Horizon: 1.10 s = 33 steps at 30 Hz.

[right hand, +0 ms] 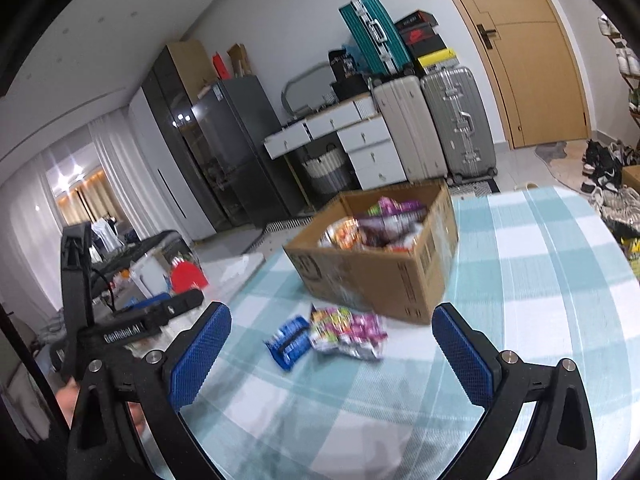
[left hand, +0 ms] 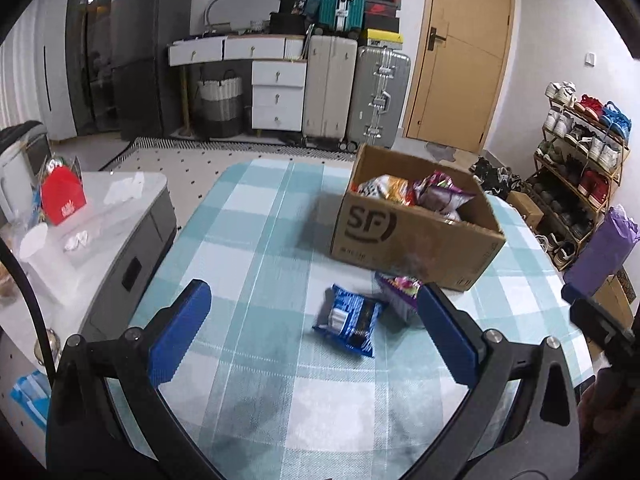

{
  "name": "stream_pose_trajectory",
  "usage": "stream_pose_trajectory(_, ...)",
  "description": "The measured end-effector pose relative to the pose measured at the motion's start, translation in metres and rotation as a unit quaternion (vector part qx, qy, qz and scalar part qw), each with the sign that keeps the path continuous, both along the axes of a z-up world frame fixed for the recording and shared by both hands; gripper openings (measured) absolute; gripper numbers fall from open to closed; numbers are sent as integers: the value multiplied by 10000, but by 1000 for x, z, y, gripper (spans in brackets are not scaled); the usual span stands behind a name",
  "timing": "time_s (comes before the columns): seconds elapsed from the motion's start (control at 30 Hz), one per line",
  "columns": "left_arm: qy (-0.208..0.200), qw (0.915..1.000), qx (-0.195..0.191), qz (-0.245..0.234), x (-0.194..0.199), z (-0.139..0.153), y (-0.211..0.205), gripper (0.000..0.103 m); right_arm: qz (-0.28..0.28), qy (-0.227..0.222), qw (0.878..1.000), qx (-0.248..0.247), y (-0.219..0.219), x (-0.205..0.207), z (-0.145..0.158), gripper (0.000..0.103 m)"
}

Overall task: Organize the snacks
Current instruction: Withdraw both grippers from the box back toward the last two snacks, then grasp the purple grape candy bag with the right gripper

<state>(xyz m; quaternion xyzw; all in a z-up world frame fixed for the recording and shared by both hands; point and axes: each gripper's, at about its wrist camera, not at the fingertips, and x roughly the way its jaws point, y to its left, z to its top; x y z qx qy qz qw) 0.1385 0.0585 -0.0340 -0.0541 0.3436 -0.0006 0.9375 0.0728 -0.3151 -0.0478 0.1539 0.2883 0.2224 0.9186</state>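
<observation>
Left tongs [left hand: 314,322] released, empty, hovering over counter [left hand: 256,220]. Right tongs [right hand: 332,344] likewise spread wide, empty. Blue packet [left hand: 350,324] flat on cloth just ahead, touching or nearly touching purple packet [left hand: 398,290] beside it. Cardboard box [left hand: 412,232] close behind, already holding several bags. Risk: pinching both packets together given their closeness, or slick foil slipping out mid-lift; box wall near enough to get bumped.

Matt brown corrugated-cardboard box [left hand: 416,236]; woven teal-and-white checked cloth on tabletop [left hand: 256,240]; glossy blue plastic snack wrapper [left hand: 350,325]; knurled blue tong pads [right hand: 200,360].
</observation>
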Motion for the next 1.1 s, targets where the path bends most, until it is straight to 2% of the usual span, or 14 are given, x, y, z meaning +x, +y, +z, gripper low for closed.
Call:
stream_pose_trajectory(0.17,188,9997,-149,6,5,-19,6,103,77,211,9995,-240,4,4,-23,102)
stream_pose_trajectory(0.67,706,9970,-322,-20,10,-91,14,103,324,641,9960,-524,31,36,-53,102)
stream_pose_trajectory(0.9,797,9962,-346,-97,6,-109,15,103,658,717,9924,-748,60,61,-70,102)
stream_pose_trajectory(1.1,831,9958,-358,-134,3,-115,15,103,710,813,9907,-825,77,81,-78,102)
